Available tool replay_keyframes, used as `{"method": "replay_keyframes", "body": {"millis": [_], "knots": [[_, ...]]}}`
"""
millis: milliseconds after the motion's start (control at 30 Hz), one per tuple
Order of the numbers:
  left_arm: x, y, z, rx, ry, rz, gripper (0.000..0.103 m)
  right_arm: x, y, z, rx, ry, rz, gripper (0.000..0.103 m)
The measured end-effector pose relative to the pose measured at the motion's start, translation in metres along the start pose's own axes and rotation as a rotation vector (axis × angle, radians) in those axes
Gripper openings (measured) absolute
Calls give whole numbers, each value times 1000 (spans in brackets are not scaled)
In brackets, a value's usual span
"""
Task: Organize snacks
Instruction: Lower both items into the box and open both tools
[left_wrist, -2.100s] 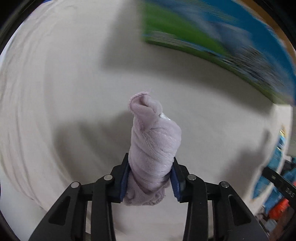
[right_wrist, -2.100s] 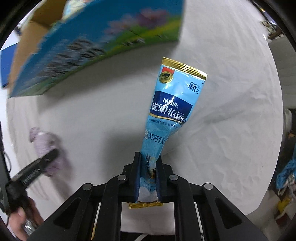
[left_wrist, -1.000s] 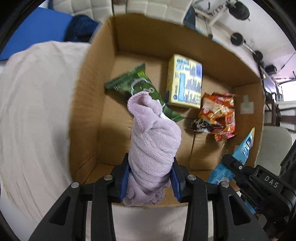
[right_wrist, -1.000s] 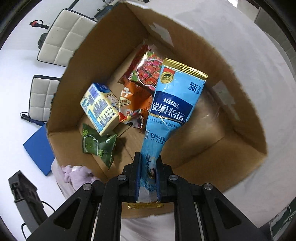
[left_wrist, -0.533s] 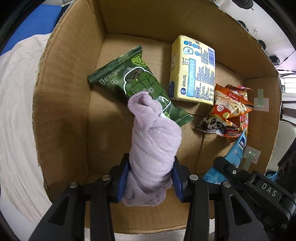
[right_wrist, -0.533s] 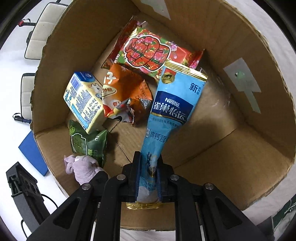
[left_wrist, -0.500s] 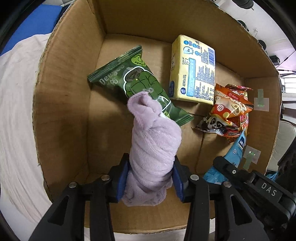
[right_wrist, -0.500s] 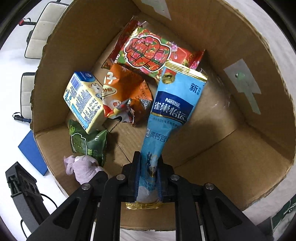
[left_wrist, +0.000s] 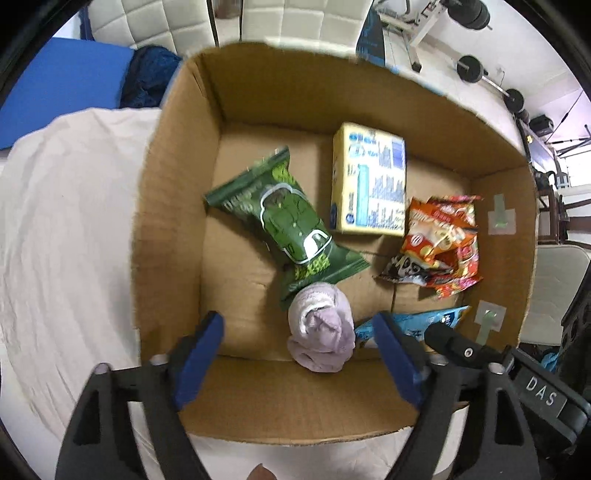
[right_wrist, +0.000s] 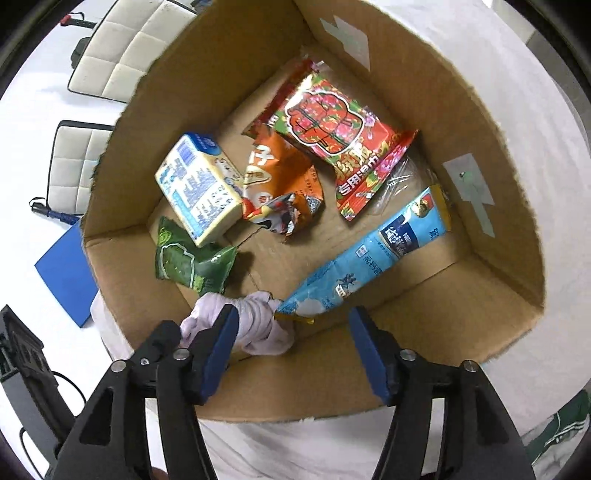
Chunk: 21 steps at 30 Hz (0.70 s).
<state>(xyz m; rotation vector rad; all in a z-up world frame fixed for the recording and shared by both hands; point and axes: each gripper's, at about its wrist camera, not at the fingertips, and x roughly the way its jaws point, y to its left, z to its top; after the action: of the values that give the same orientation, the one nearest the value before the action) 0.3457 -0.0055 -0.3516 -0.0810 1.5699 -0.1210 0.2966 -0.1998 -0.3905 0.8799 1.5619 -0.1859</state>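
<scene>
Both tools had let go within the last half second. The left tool (left_wrist: 295, 354) stood wide and empty above the open brown cardboard box (left_wrist: 170, 206), and the rolled lilac terry cloth (left_wrist: 321, 328) it had clamped now lay on the box floor, touching the green foil snack bag (left_wrist: 288, 225). The right tool (right_wrist: 291, 347) also gaped wide; its long light-blue milk-powder sachet (right_wrist: 369, 262) had dropped flat beside the red patterned snack packet (right_wrist: 332, 136), one end touching the cloth. The yellow carton (right_wrist: 199, 188) and orange crumpled packet (right_wrist: 280, 184) lay between. Both deliveries seemed complete, freeing each tool for further items.
</scene>
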Motion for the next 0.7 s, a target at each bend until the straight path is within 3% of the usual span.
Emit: {"method": "replay_keyframes", "body": {"millis": [67,167,267,567,700], "knots": [[-10,2,-1,0,-26,17,88,-6,2,-3,-12,0,3,69],[-24,8,-5,3,-55,36,98,-18,3,-8,-39,-10,-5,79],[-32,10,-10,8,-81,48,98,-34,0,-14,-97,-38,-43,83],[-52,12,-34,41,-177,151,98,-73,15,-39,-485,-238,-385,90],[-59,9,-43,46,-219,172,98,-79,16,-47,-559,-300,-436,103]]}}
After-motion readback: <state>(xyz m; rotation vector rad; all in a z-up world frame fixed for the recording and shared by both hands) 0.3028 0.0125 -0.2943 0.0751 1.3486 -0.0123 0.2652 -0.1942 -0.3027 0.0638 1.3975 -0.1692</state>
